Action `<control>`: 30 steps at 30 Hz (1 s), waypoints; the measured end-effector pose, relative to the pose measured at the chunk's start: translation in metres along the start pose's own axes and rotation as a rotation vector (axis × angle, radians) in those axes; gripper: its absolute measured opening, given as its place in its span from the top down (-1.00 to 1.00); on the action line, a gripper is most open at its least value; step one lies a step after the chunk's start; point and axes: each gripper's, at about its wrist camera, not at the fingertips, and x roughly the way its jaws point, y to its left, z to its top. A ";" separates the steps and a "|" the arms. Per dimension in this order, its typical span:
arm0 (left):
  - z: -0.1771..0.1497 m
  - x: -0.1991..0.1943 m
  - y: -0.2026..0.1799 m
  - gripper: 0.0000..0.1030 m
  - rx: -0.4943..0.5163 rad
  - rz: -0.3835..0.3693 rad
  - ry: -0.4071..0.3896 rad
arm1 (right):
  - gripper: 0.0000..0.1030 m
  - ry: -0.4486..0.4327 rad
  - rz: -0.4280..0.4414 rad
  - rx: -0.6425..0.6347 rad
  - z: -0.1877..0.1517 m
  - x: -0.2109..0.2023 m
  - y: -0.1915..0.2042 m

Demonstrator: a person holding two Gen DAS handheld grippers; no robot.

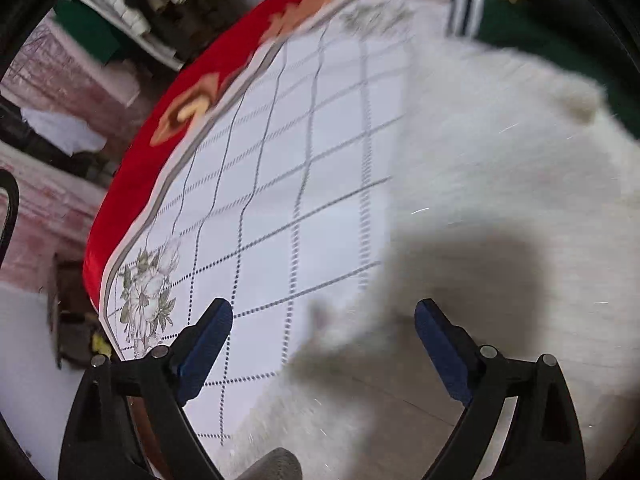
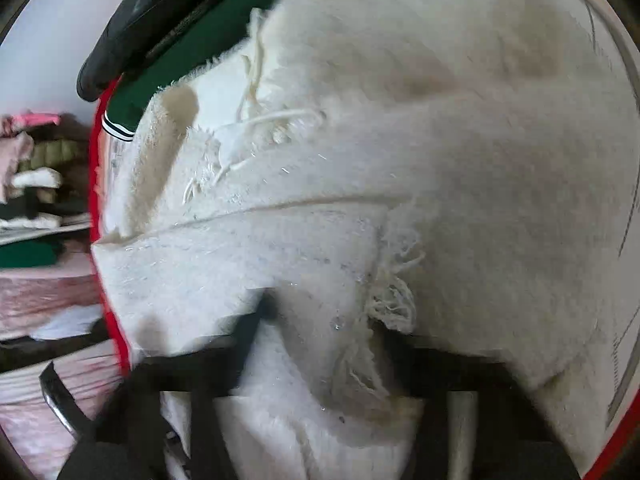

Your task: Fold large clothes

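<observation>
Left wrist view shows the left gripper (image 1: 323, 320) with fingers (image 1: 208, 336) spread wide, holding nothing, above a checked cloth (image 1: 280, 184) on the bench. A white fuzzy garment (image 1: 500, 168) lies from 12 to 5 o'clock. In the right view, the right gripper (image 2: 324, 320) is buried in the garment (image 2: 400, 140); its grip cannot be told. A green garment (image 2: 208, 40) sits at 11 o'clock.

One fluffy white garment (image 2: 440, 160), one dark green garment with striped cuff (image 2: 180, 60), one black garment (image 2: 132, 20), one checked cloth with red floral border (image 1: 280, 200) over the surface, two claws, left claw (image 1: 323, 320), right claw (image 2: 324, 320), one shelf stack of folded clothes (image 1: 132, 4)
</observation>
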 end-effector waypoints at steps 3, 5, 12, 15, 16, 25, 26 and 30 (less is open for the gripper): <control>0.002 0.023 0.008 -0.81 -0.038 0.024 0.028 | 0.75 -0.093 0.040 -0.026 -0.002 -0.021 0.027; 0.007 0.036 0.014 -0.81 -0.059 0.048 0.043 | 0.76 -0.162 0.087 -0.031 -0.004 -0.045 0.044; 0.015 0.045 0.027 -0.81 -0.127 0.027 0.073 | 0.77 -0.335 0.177 -0.032 0.001 -0.135 0.068; 0.016 0.030 0.027 -0.81 -0.130 0.022 0.048 | 0.77 -0.331 0.089 0.008 -0.002 -0.141 0.043; 0.017 0.026 0.028 -0.81 -0.135 0.024 0.036 | 0.77 -0.318 0.051 0.032 -0.003 -0.137 0.032; 0.021 -0.047 0.034 -0.81 -0.186 0.015 -0.077 | 0.77 -0.351 -0.138 0.302 -0.022 -0.113 -0.074; 0.022 -0.055 0.031 -0.81 -0.175 0.003 -0.096 | 0.77 -0.363 -0.140 0.321 -0.023 -0.111 -0.080; 0.014 -0.070 0.002 -0.81 -0.076 -0.059 -0.138 | 0.77 -0.367 -0.068 0.371 -0.021 -0.107 -0.091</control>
